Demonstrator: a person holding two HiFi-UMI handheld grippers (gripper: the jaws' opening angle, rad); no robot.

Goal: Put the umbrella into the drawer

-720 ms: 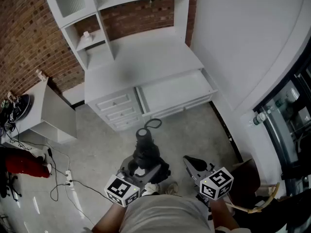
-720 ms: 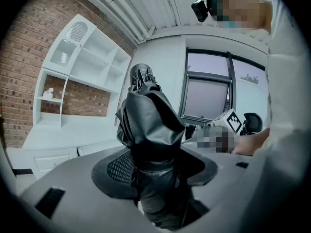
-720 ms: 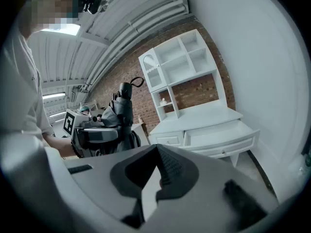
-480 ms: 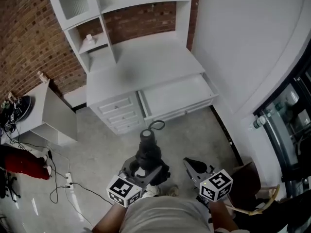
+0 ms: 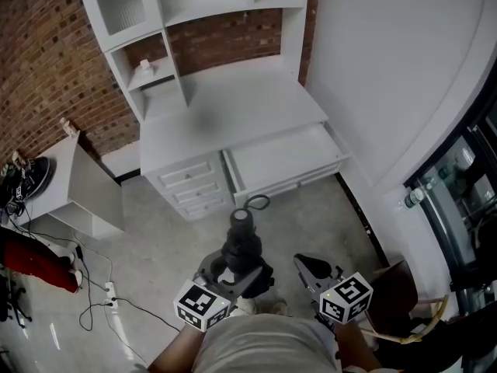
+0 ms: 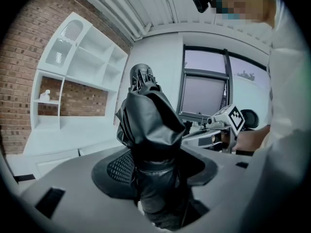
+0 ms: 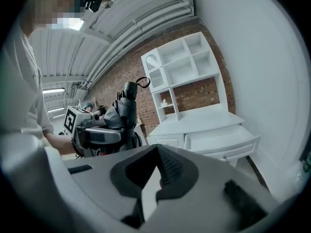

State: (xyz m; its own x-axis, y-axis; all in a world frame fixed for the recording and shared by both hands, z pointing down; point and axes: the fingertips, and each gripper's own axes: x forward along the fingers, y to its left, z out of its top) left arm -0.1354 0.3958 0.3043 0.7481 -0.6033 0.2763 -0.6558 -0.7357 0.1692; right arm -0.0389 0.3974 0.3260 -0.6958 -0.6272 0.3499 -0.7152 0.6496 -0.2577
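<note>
A folded black umbrella (image 5: 241, 243) stands upright in my left gripper (image 5: 233, 266), which is shut on its lower part; the strap loop at its top (image 5: 257, 203) points toward the desk. In the left gripper view the umbrella (image 6: 150, 130) fills the space between the jaws. The white desk's wide drawer (image 5: 283, 158) is pulled open, with nothing in it. It lies ahead of both grippers, past a strip of floor. My right gripper (image 5: 311, 266) is beside the left one, shut on nothing; its view shows the drawer (image 7: 223, 140) and the umbrella (image 7: 124, 108).
A column of three small closed drawers (image 5: 190, 185) sits left of the open one. A white hutch with shelves (image 5: 147, 68) rises behind the desktop. A white side table (image 5: 85, 181) stands at the left, with cables and a power strip (image 5: 109, 290) on the floor. A white wall (image 5: 388, 68) runs along the right.
The left gripper with the umbrella has shifted slightly right, and the desk sits a little lower in the head view. The right gripper has stayed put.
</note>
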